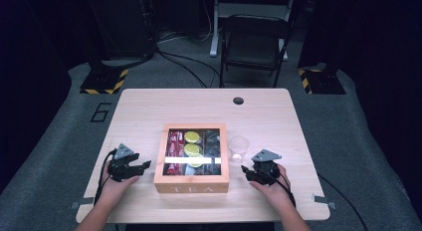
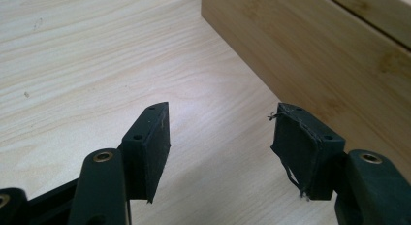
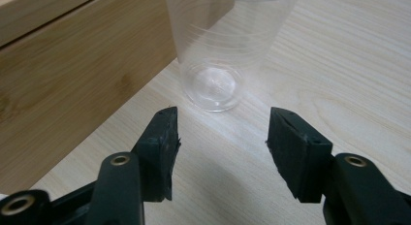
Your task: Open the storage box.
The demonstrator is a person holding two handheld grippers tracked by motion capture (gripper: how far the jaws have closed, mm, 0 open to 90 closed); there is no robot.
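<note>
A wooden tea box with a glass lid sits mid-table, and red, yellow-green and dark packets show through the glass. A clear plastic cup stands upright just right of the box. My left gripper rests left of the box, open, with bare tabletop between its jaws. In the left gripper view, the left gripper has the box wall close on its right. My right gripper lies right of the box. In the right gripper view, the right gripper is open and points at the cup, short of it, with the box to its left.
The light wooden table has a round cable hole near its far edge. A dark folding chair stands on the floor beyond the table. Free tabletop lies behind the box and on both outer sides.
</note>
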